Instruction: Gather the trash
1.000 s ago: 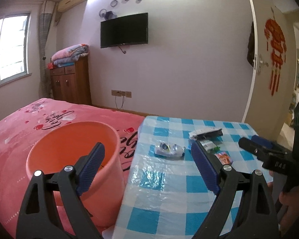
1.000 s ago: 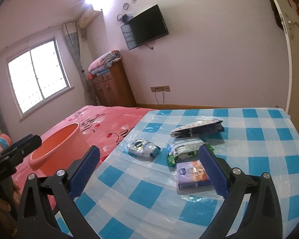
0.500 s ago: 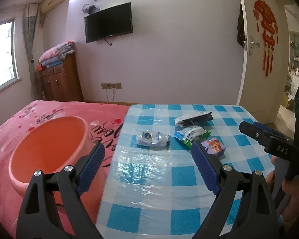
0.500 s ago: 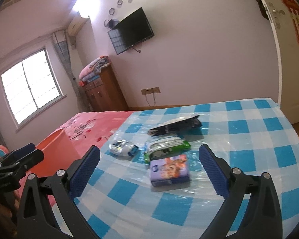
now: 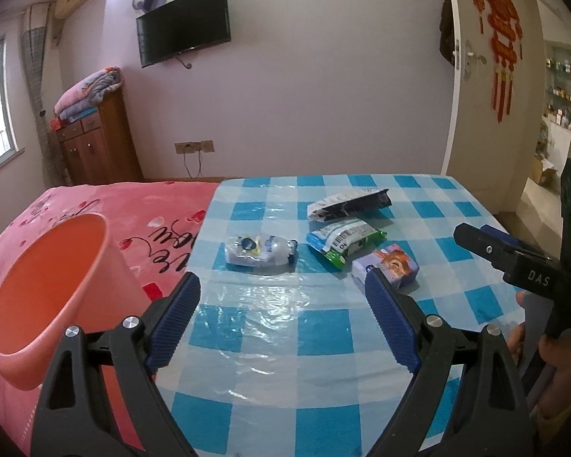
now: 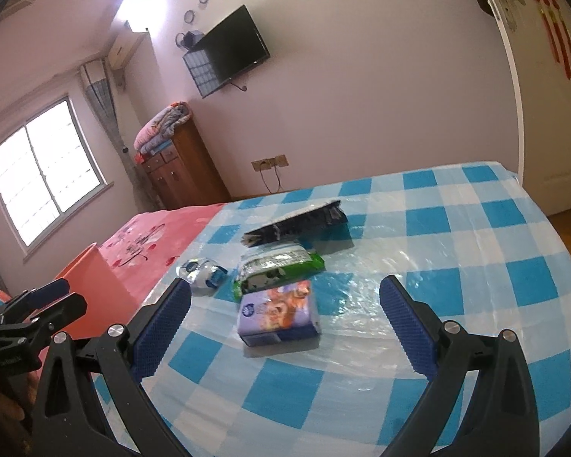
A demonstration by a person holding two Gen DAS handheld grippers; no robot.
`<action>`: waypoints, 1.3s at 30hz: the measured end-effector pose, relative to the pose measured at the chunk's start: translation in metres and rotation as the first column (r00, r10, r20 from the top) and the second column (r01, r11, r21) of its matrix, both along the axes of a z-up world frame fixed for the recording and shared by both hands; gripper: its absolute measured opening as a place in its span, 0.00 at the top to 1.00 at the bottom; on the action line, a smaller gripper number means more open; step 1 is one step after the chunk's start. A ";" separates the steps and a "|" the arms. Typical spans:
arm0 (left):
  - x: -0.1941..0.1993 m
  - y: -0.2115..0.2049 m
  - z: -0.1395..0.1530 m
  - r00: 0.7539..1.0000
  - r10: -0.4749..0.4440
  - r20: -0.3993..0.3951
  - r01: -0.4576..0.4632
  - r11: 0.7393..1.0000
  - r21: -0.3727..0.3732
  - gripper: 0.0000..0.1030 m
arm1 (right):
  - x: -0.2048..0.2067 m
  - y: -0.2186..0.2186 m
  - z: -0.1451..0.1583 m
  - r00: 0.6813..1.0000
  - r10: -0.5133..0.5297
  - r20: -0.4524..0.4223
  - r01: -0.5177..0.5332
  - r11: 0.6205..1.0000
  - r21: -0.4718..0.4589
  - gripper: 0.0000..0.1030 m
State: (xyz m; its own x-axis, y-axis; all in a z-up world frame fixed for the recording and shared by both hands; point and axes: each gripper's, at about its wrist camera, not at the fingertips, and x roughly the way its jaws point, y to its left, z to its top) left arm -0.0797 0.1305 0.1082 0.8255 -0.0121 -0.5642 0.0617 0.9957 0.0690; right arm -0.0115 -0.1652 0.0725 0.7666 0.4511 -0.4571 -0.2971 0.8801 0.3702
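orange bucket (image 5: pixel 45 297): rim cut by the left edge in the left wrist view; in the right wrist view only a sliver shows behind the left gripper (image 6: pixel 38 304).
purple packet (image 5: pixel 390 266): near corner hidden behind a blue finger.
package print: too small to read.
bench (image 6: pixel 476 251): near edge runs out of frame.
right gripper (image 5: pixel 487 243): fingers' gap unclear from the side.

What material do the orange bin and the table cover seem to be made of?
Bin: likely plastic, with smooth, matte, evenly coloured, thin walls. Table cover: blue and white checked cloth, seemingly under a clear plastic film, since it shows glossy glare and wrinkles.
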 end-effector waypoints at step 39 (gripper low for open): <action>0.296 -0.048 -0.077 0.915 0.107 -0.389 -0.153 0.984 -0.087 0.23 | 0.037 -0.040 -0.044 0.968 0.080 -0.238 -0.055 0.993 0.107 0.05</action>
